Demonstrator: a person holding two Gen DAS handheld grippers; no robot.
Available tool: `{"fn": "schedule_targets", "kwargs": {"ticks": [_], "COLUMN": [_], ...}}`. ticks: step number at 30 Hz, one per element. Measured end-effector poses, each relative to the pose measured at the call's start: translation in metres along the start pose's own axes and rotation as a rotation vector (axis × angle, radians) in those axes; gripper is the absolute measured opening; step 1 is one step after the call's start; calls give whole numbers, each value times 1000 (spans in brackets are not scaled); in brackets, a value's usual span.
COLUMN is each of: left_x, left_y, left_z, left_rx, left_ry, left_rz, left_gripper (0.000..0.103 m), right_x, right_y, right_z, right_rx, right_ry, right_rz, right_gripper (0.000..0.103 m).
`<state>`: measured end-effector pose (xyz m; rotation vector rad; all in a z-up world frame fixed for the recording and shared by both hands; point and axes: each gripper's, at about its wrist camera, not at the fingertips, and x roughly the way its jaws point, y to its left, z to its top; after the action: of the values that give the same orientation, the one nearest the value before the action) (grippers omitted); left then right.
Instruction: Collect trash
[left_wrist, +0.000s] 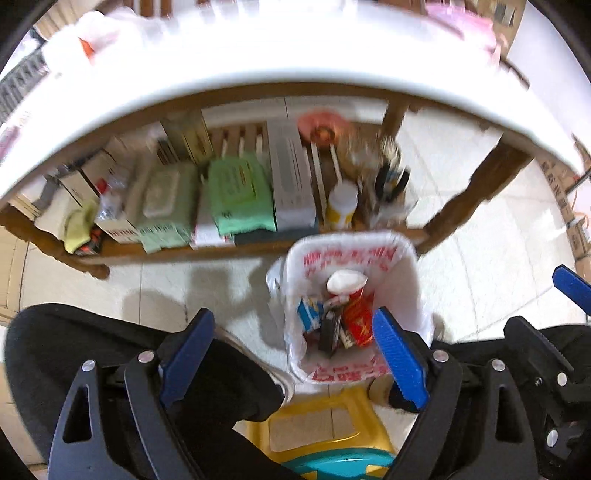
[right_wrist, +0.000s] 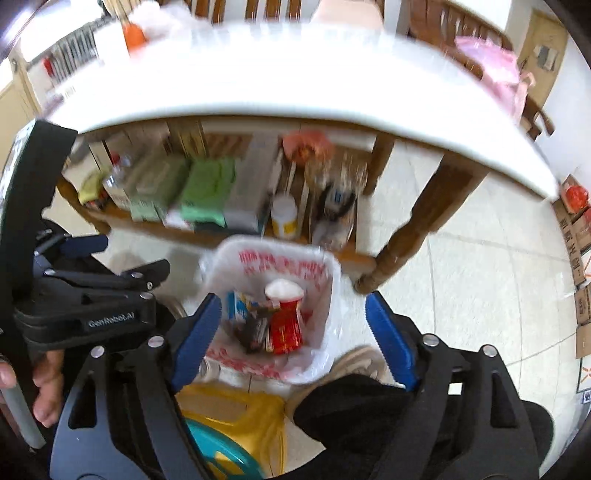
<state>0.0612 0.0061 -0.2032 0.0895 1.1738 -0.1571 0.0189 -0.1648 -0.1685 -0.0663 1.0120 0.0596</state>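
One lined bin (left_wrist: 406, 266), two grippers (left_wrist: 295, 354)

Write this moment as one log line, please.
left gripper: open, empty | right gripper: open, empty | white bag-lined trash bin: holds red paper cup

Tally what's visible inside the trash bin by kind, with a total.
Red cup with a white wad in it: 1
Blue-and-white carton: 1
Dark wrapper: 1
Total: 3 that can be told apart in the bin; blur may hide more.
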Motion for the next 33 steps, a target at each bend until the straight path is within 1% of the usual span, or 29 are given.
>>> {"fn": "schedule_targets", "kwargs": {"ticks": [4,6,8,11,14,18,21,23,25,27,30,33], "left_x": [-45,-69,-92,-126,-153,-188,-208,-219,-230,-240,-249,-256], "left_y": [-1,-3,-5,-9,-10,-14,-15,-14,-13,-12,-16,-18], "left_z": [4,6,7,8,10,10,9,9,8,7,3,2], "left_rx": [-11,-7,-4,6,6,1,1,-5,-15,-34,-40,-48], "left_ry": [-118,-188,-257,-359,-436,-547,-590,-598,-618,-655,-685,-692], "left_rz": [10,19,25,67,100,122,124,115,77,48,47,61], "left_gripper": [86,89,92,92,95,95,95,95,95,95,95,95], "right_x": [-38,-52,-71,-99,-127,-154,-175,-189,-200,-210,-221,-227], "right_y": [1,1,2,1,1,-1,0,0,-1,-1,-1,3], "right_z": [10,13,16,18,20,22,21,21,20,20,18,16], "right_rx": [18,19,23,36,42,54,59,61,62,63,65,61], "right_ry": [-103,-144,-202,-286,-372,-464,-527,-569,-603,-626,-658,-673], "right_rz": [8,-5,-12,-22,-60,-79,-101,-116,-118,-117,-135,-149], "right_gripper": [81,88,88,90,94,95,96,96,96,96,96,96]}}
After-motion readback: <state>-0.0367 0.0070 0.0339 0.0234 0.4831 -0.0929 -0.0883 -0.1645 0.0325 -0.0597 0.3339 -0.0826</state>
